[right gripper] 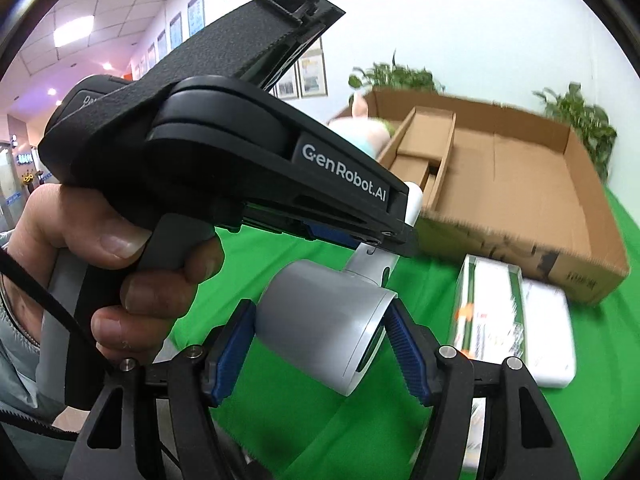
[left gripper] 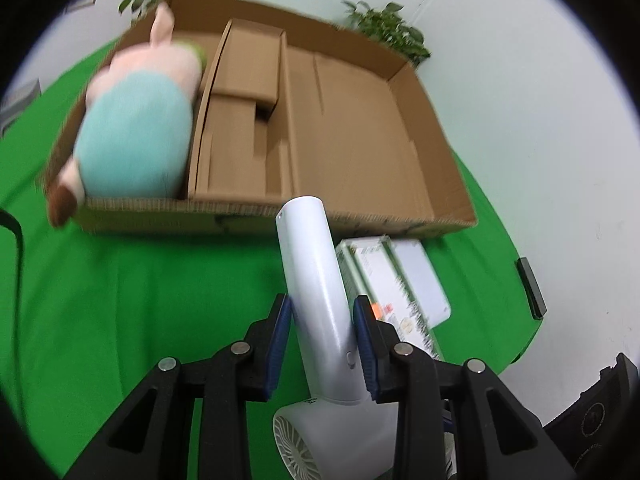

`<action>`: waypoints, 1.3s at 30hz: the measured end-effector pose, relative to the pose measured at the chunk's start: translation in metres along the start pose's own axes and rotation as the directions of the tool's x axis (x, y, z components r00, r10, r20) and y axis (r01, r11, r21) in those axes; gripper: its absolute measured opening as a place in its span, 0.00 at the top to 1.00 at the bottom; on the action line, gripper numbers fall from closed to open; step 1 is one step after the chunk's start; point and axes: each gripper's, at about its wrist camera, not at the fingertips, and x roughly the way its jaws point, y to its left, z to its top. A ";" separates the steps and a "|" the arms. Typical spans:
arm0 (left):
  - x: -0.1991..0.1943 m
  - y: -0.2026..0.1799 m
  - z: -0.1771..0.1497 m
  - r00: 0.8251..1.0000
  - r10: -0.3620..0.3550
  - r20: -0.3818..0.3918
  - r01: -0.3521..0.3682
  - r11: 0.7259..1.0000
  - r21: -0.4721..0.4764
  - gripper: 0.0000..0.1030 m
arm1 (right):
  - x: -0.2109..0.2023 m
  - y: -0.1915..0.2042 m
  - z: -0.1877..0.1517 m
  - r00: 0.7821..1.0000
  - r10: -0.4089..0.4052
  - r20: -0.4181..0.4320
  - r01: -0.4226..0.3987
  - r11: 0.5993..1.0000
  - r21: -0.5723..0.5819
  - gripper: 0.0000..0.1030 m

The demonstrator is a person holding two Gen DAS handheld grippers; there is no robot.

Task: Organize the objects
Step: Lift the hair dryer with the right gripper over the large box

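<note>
Left gripper (left gripper: pixel 323 340): your jaws are clenched on the handle of the white hair dryer (left gripper: pixel 316 280), handle pointing toward 12 o'clock.
Right gripper (right gripper: pixel 320 344): your jaws sit on either side of the dryer's grey barrel (right gripper: pixel 320 320); the pads look to be touching it, but you cannot tell whether they are truly grasping it.
Hair dryer: held above the green worktop (left gripper: pixel 140 300), just short of the cardboard box (left gripper: pixel 360 128).
Cardboard box: at 12 o'clock, open-topped, with a folded cardboard insert (left gripper: pixel 244 112) inside.
Plush toy (left gripper: pixel 136 132): pink and teal, in the box's 10 o'clock end, one foot hanging over the edge.
Flat packages (right gripper: pixel 516 320): white with green print, lying on the worktop at 3 o'clock, near the box's front wall.
</note>
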 end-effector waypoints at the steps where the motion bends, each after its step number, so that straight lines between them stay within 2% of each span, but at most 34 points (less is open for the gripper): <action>1: -0.005 -0.001 0.004 1.000 0.004 0.012 -0.004 1.000 0.009 0.70 | -0.001 -0.002 0.004 1.000 -0.001 0.013 0.001 1.000 -0.003 0.38; 5: -0.011 -0.011 0.025 0.999 0.008 0.052 -0.010 0.999 0.045 0.70 | -0.001 -0.017 0.023 0.998 -0.020 0.060 0.020 1.000 -0.003 0.38; 14: -0.006 -0.039 0.086 0.995 0.009 0.096 -0.022 0.989 0.143 0.70 | 0.008 -0.068 0.066 0.994 -0.053 0.098 0.053 0.999 0.004 0.38; 18: -0.002 -0.040 0.117 0.995 -0.005 0.104 -0.009 0.991 0.136 0.70 | 0.020 -0.093 0.090 0.994 -0.049 0.097 0.051 0.999 -0.013 0.38; 24: 0.019 -0.036 0.158 0.995 0.025 0.092 -0.036 0.992 0.122 0.69 | 0.042 -0.132 0.121 0.997 -0.013 0.074 0.015 1.000 -0.024 0.38; 28: 0.044 -0.026 0.165 0.998 0.049 0.045 -0.053 0.994 0.098 0.69 | 0.062 -0.156 0.123 0.999 0.025 0.034 -0.025 1.000 0.014 0.38; 34: 0.089 -0.012 0.157 0.995 0.096 -0.041 -0.092 0.992 0.089 0.69 | 0.100 -0.183 0.101 0.997 0.074 -0.036 -0.070 0.993 0.093 0.38; 39: 0.105 -0.006 0.153 0.991 0.109 -0.076 -0.103 0.991 0.082 0.69 | 0.117 -0.196 0.094 0.991 0.109 -0.082 -0.096 0.985 0.143 0.38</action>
